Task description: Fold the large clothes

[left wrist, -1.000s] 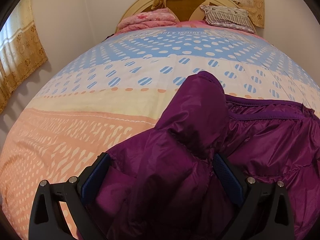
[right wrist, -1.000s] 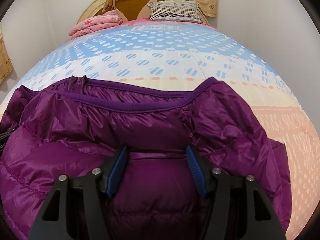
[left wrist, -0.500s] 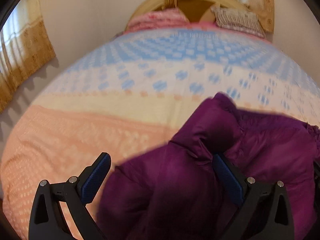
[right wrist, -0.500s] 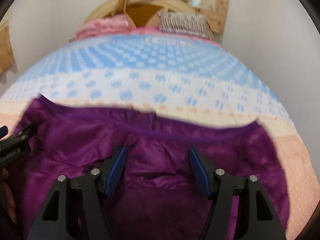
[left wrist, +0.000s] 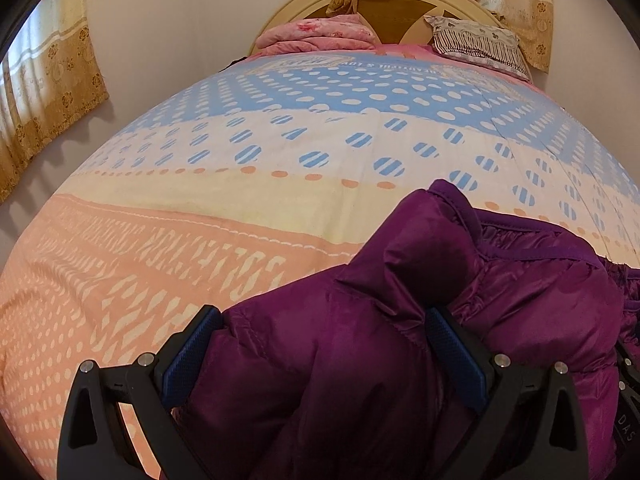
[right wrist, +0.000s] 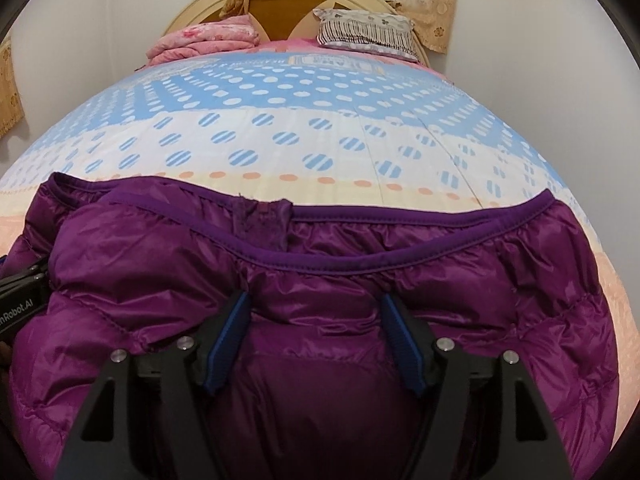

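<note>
**Purple down jacket under both claws on the bed**

A purple down jacket [right wrist: 320, 288] lies spread on the near part of the bed [left wrist: 248, 200], over the peach and cream bands of the patterned cover.

The left claw [left wrist: 320, 344] stands wide apart, its blue pads [left wrist: 456, 360] on either side of a bulky fold of the jacket. The fabric bulges up between the fingers and reaches forward past their tips; the right pad is tucked against the fold, while the left pad sits at the edge of the cloth with the bedcover showing just beside it. I cannot tell for certain whether the pads press the cloth, but the spread looks loose rather than clamped. Ahead and to the right of this claw a puffed sleeve or corner of the jacket rises, with the banded hem running on to the right.

The right claw [right wrist: 316, 340] is opening, its blue pads [right wrist: 404, 344] apart with a smooth panel of jacket between them, the pads not squeezing it. Directly ahead of its tips runs the jacket's elastic-trimmed edge, gathered and curving from left to right. At the far left of this view, part of the other black tool [right wrist: 20, 300] shows beside the jacket.

Far ahead of both claws, at the headboard [right wrist: 280, 4], sit a folded pink blanket [right wrist: 204, 40] to the left and a striped pillow [right wrist: 368, 32] to the right, with curtains [left wrist: 44, 92] hanging at the walls.
</note>
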Demonstrator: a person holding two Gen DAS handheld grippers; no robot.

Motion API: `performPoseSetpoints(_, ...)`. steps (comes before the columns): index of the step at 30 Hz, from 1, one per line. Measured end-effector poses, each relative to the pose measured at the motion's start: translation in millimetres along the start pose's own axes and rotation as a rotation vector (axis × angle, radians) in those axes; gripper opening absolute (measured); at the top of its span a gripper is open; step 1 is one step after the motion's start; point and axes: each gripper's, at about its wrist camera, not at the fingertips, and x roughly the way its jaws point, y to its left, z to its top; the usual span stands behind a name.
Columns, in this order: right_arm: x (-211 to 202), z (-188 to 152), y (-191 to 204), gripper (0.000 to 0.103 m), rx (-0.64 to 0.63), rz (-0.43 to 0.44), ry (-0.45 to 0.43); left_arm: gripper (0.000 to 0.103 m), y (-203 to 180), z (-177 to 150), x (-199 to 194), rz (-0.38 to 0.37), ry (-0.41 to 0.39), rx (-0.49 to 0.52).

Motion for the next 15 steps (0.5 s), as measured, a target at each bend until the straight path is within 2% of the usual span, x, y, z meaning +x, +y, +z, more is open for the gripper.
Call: performPoseSetpoints(15, 2.2, 0.6, 1.8, 0.073, -0.015, -0.015, 0.017, 0.102, -2.9, 0.3, 4.1, 0.012, 0.006, 0.011)
